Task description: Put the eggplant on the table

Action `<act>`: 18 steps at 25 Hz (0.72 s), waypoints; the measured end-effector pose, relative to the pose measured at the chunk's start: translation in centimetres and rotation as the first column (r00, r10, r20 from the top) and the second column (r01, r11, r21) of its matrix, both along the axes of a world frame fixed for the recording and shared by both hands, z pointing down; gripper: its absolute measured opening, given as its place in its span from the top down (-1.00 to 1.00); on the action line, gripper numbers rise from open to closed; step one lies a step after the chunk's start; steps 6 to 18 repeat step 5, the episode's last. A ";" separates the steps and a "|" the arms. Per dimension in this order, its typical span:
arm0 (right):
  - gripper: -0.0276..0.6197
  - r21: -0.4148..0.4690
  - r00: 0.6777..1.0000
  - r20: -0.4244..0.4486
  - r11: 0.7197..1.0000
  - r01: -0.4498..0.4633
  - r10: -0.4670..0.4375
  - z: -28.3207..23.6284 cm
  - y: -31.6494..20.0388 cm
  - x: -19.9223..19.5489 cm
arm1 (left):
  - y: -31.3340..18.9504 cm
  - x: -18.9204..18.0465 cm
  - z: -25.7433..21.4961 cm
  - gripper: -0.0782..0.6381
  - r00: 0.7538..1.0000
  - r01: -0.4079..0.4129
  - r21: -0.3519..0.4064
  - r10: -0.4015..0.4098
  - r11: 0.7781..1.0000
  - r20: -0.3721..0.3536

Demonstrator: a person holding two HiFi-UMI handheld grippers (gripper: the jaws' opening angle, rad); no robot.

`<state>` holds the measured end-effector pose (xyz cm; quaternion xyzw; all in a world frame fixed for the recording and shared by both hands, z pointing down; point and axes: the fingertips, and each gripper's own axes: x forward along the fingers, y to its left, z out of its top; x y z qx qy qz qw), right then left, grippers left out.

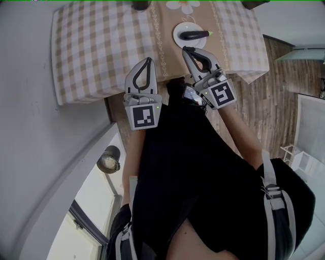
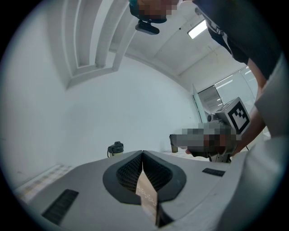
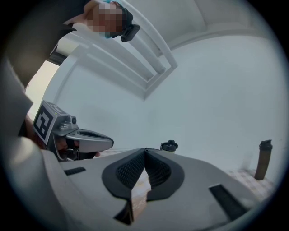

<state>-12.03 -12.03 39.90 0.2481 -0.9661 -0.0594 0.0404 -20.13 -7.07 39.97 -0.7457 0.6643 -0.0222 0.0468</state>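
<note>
A dark purple eggplant (image 1: 195, 35) lies on a small white plate (image 1: 179, 30) on the brown runner of the checked-cloth table (image 1: 101, 45). My right gripper (image 1: 185, 49) is held level just short of the plate, its tips meeting and nothing between them. My left gripper (image 1: 149, 59) hangs level over the table's near edge, left of the plate, shut and empty as well. In the left gripper view the jaws (image 2: 142, 153) are pressed together, and the right gripper view shows the same (image 3: 145, 150). The eggplant is hidden in both gripper views.
A small dark-capped bottle (image 3: 169, 145) and a tall dark bottle (image 3: 263, 159) stand at the table's far side against a white wall. A flower-patterned item (image 1: 184, 6) lies beyond the plate. Wooden floor (image 1: 274, 91) runs along the table's right.
</note>
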 end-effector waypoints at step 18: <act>0.91 -0.007 1.000 -0.001 1.000 0.017 -0.017 0.1 0.2 -0.3 | 0.0 -0.2 -0.1 0.80 1.000 0.003 0.005 -0.003 1.000 -0.002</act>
